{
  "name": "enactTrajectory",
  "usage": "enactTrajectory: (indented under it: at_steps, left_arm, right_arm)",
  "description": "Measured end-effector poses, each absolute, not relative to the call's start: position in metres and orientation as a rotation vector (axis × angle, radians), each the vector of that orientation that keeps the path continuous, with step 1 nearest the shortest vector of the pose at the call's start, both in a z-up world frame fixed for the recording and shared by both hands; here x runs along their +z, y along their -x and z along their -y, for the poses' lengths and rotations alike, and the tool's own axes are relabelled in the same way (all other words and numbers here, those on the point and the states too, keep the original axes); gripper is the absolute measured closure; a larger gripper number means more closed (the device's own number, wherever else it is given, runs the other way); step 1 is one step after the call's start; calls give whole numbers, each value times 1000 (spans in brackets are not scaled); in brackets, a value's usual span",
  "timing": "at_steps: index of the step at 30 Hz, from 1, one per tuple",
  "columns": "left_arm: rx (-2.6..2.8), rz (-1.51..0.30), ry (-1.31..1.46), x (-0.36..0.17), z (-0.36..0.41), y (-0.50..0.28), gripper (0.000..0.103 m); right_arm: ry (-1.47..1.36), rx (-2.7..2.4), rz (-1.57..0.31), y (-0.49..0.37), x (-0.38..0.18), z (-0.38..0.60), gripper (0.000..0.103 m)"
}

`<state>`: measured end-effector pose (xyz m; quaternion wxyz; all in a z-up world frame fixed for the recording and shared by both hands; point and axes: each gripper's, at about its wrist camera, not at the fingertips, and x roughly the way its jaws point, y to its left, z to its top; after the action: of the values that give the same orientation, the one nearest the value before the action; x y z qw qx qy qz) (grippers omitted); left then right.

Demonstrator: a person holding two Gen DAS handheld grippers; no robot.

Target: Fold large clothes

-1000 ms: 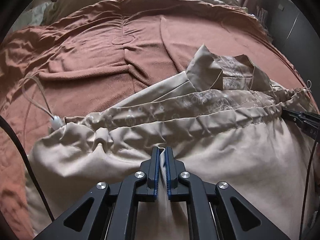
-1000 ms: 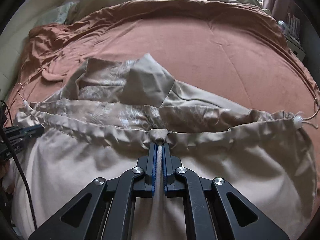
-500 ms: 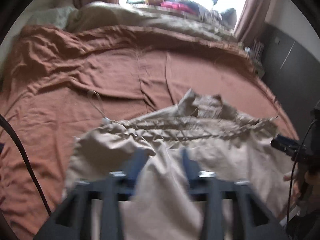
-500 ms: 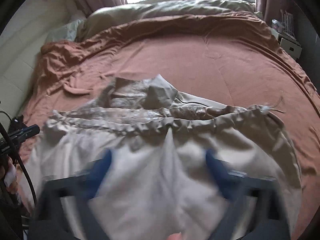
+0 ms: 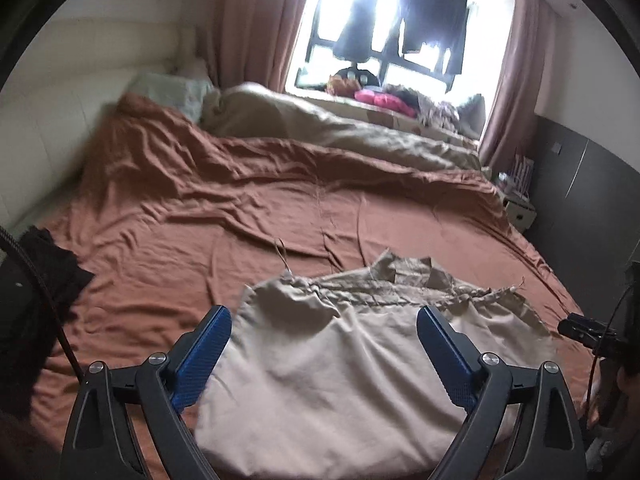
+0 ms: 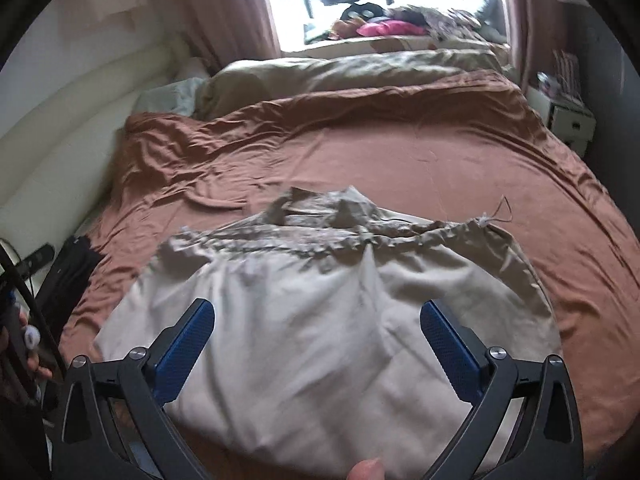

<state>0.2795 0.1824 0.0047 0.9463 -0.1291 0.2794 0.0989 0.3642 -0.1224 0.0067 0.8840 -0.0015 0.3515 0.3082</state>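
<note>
The left gripper (image 5: 323, 320) has its blue-padded fingers (image 5: 208, 344) spread wide and released, having just been opening, with nothing pressed between them. The right gripper (image 6: 318, 318) is likewise released, its blue-padded fingers (image 6: 448, 344) having just parted wide, gripping nothing. Below and past both pairs of fingers lies the beige drawstring garment of thin crumpled fabric (image 5: 340, 368), folded over on itself; seen from the left gripper it fills the gap between the fingertips and runs toward 12 and 2 o'clock, clear of the pads. From the right gripper the same garment (image 6: 320, 320) spreads between the fingers toward 12 o'clock, with its gathered hem at the far edge. A thin drawstring cord with a white toggle (image 6: 486, 222) trails off the hem at 1 o'clock. The garment rests on a wrinkled rust-brown bedspread (image 5: 240, 216) covering the bed. At 12 o'clock lies a bunched olive-beige duvet (image 6: 352, 68), below a bright window (image 5: 400, 20).
</note>
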Motion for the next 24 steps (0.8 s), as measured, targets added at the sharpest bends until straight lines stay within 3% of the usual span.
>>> enactTrajectory:
  at_steps: [11,13,24]
  left_arm:
    - [176,-566,296,18,-179,-198,8]
    - [179,-562,307,15,-178,-185,0]
    - [209,-648,417,-38,-193,-141,0]
  right_arm:
    - [30,653,-722,-295,16,149,0]
    - [35,634,-736,-283,16,152,0]
    - [-32,656,-725,-236,-17,160,0]
